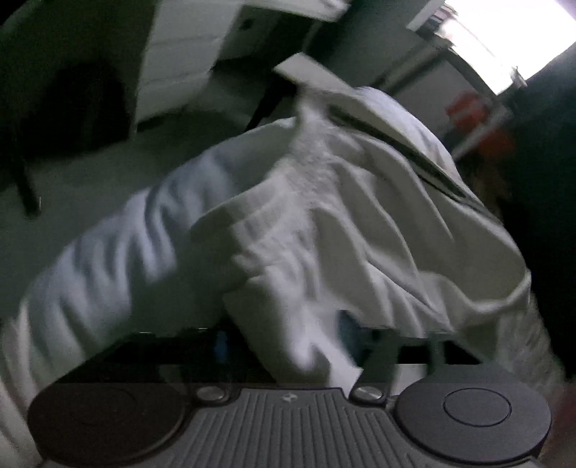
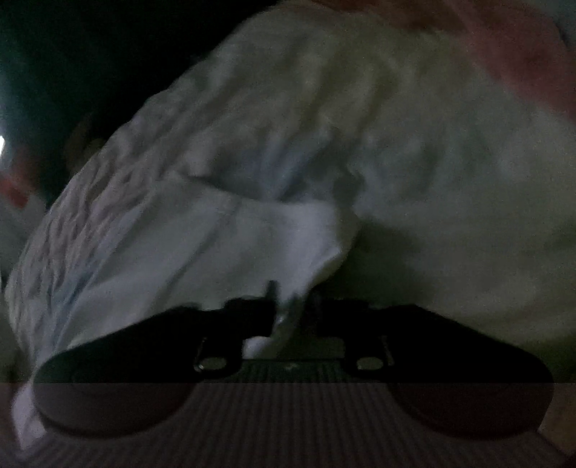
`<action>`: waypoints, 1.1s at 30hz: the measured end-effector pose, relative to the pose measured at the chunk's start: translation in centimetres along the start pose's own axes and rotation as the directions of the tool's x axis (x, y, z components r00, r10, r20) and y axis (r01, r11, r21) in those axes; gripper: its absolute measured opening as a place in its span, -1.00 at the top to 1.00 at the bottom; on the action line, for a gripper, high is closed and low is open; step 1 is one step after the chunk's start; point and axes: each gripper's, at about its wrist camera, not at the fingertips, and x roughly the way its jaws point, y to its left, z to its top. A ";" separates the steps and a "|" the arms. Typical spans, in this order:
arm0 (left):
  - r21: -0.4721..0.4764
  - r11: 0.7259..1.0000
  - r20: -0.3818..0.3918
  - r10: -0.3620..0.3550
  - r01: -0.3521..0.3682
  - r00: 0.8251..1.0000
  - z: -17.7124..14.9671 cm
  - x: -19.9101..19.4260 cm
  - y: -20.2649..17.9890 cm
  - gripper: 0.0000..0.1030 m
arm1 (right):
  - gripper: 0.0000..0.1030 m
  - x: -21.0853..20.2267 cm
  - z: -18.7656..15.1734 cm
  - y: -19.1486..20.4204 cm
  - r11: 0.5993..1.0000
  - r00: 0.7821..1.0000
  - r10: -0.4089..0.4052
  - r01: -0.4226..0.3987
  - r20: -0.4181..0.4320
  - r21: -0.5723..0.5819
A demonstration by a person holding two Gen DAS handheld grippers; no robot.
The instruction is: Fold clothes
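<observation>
A white garment (image 1: 324, 201) fills the left wrist view, rumpled and blurred, with a dark stripe along its upper right edge. A thick bunch of it runs down between the fingers of my left gripper (image 1: 288, 342), which is shut on it; fabric mostly hides the fingers. The right wrist view is dim, and the same white garment (image 2: 288, 151) spreads across it. My right gripper (image 2: 289, 309) is shut on a fold, the two dark fingers nearly together with cloth pinched between them.
A white cabinet (image 1: 180, 61) stands at the upper left, beside a dark chair shape (image 1: 79, 104). A bright window (image 1: 504, 28) is at the upper right, with red items (image 1: 468, 108) on a rack below it. A pale surface (image 1: 90, 187) lies under the cloth.
</observation>
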 end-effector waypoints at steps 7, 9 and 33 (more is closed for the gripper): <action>0.256 0.962 0.120 0.061 -0.091 0.991 -1.1 -3.3 -6.6 -0.61 | -0.50 -5.4 4.2 7.9 0.968 0.997 0.049 -0.061 -0.052 -0.245; 0.301 0.951 0.143 0.032 -0.074 0.989 -1.6 -3.7 -9.1 -0.65 | -0.50 -7.0 5.1 11.3 0.950 0.991 0.091 -0.116 -0.098 -0.291; 0.615 0.774 0.168 -0.315 0.150 0.934 -9.5 5.0 -32.7 -0.71 | -0.51 -6.2 -8.2 20.7 0.872 0.913 0.406 -0.397 -0.029 -0.285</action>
